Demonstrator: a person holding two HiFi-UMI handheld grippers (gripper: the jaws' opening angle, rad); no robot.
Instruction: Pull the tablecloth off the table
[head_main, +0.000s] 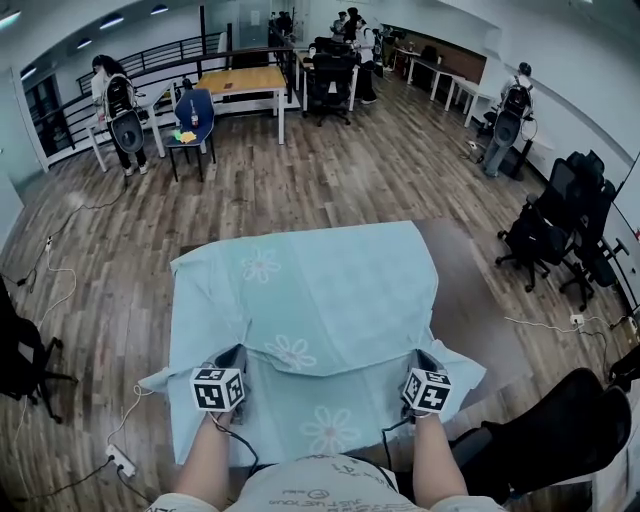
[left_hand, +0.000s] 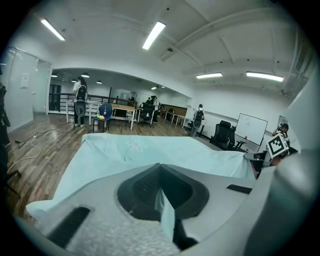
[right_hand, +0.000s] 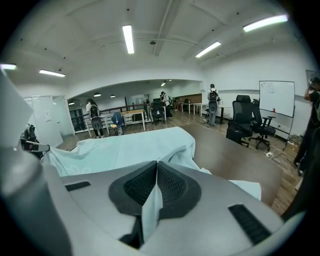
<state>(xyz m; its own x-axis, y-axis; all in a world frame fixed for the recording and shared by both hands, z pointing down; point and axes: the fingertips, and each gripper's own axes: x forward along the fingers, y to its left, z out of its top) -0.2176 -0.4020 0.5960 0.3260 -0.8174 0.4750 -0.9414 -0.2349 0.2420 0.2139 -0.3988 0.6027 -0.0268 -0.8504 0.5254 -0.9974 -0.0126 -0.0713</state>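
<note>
The left gripper (head_main: 236, 358) and right gripper (head_main: 421, 360) each pinch a fold of the tablecloth (head_main: 300, 285) at the table's near edge. The cloth covers most of the table (head_main: 470, 290). The pull looks barely begun. Next, both grips should draw back evenly.

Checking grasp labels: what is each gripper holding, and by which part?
Both hold the light blue floral fabric tablecloth: left gripper and right gripper are each shut on a pinched fold in its near part.
</note>
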